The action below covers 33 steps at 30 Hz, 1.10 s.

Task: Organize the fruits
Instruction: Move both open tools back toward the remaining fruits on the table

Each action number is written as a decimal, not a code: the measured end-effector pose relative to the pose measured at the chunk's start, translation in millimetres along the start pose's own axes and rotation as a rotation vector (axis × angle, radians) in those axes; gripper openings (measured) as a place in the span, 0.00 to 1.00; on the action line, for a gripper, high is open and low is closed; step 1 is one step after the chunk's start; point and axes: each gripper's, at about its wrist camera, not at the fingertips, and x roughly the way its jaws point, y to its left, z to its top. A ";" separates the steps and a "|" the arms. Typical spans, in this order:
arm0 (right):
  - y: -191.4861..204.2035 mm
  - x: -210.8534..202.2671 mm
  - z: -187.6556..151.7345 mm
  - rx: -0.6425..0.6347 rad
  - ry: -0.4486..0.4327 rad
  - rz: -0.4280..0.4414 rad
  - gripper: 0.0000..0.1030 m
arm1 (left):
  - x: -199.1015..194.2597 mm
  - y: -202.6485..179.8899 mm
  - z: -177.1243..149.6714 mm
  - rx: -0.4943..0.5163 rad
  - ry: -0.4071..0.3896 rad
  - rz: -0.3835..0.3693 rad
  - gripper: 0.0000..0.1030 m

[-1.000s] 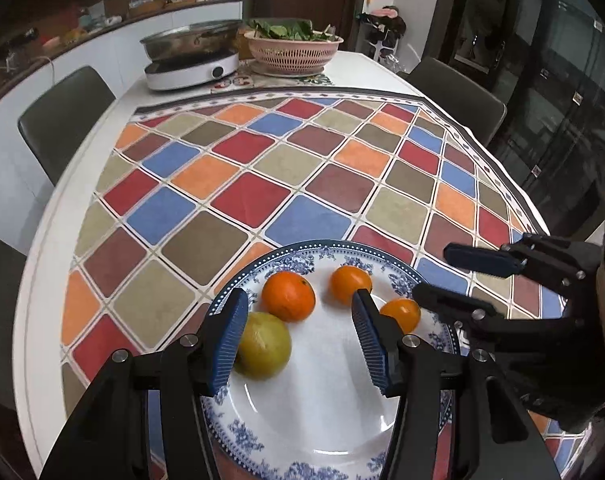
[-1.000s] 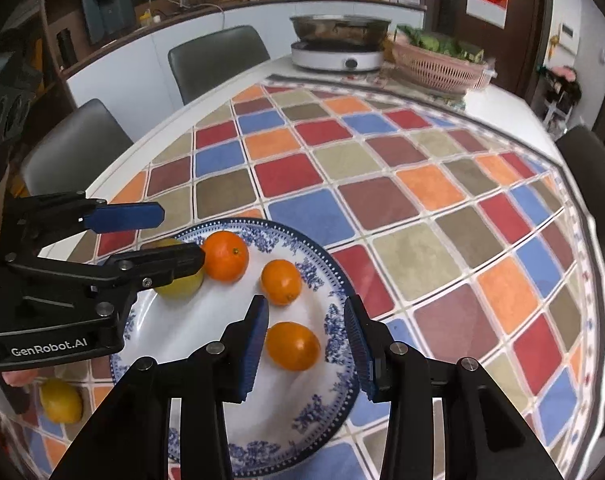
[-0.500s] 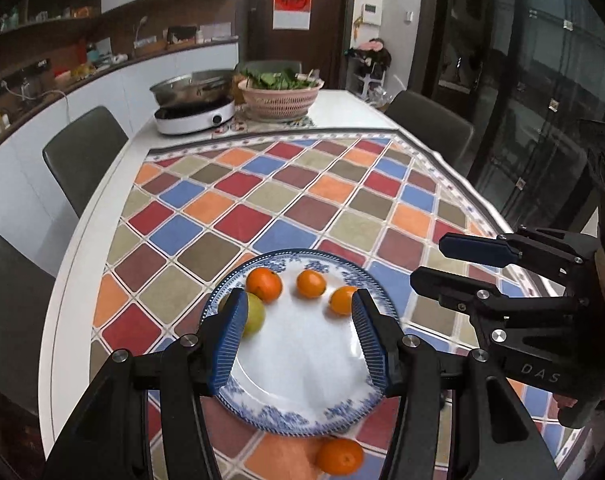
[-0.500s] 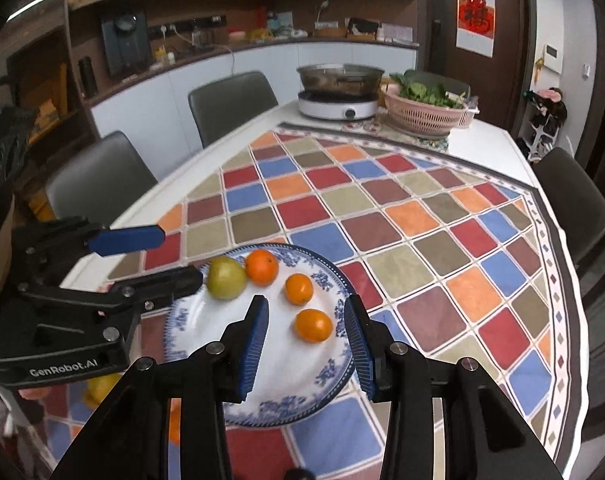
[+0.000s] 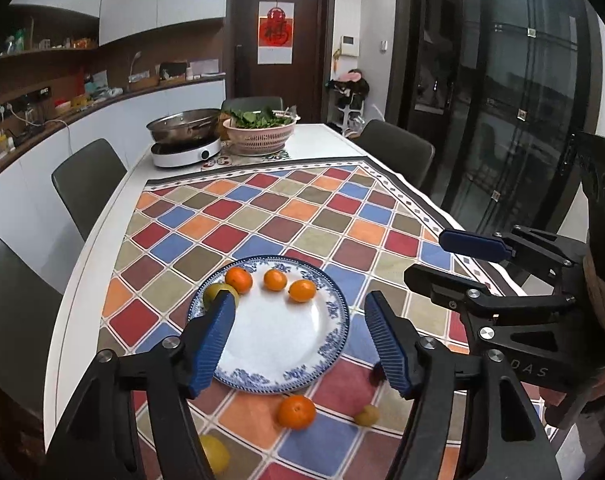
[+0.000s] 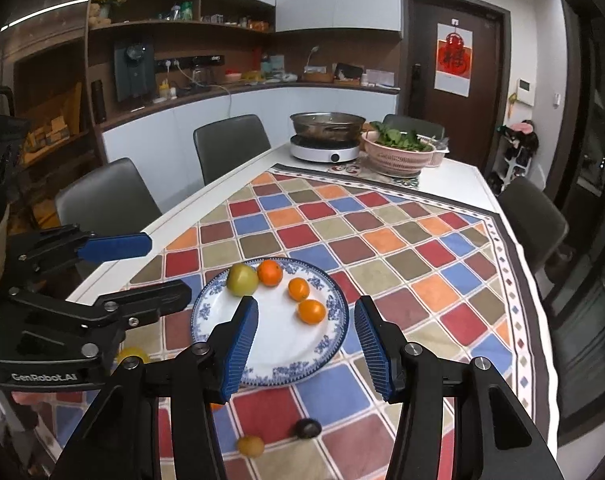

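Both the left gripper (image 5: pixel 298 332) and right gripper (image 6: pixel 306 344) hang with jaws apart, holding nothing, above the plate (image 5: pixel 322 356) (three oranges and a green fruit (image 6: pixel 242 279) on it). The left view alone shows a loose orange (image 5: pixel 296 412) near the plate; only the right shows a dark fruit (image 6: pixel 307 428).
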 end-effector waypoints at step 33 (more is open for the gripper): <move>-26.7 -34.1 -106.4 0.146 0.126 -0.073 0.50 | 19.4 -58.9 -82.2 0.062 0.129 -0.074 0.69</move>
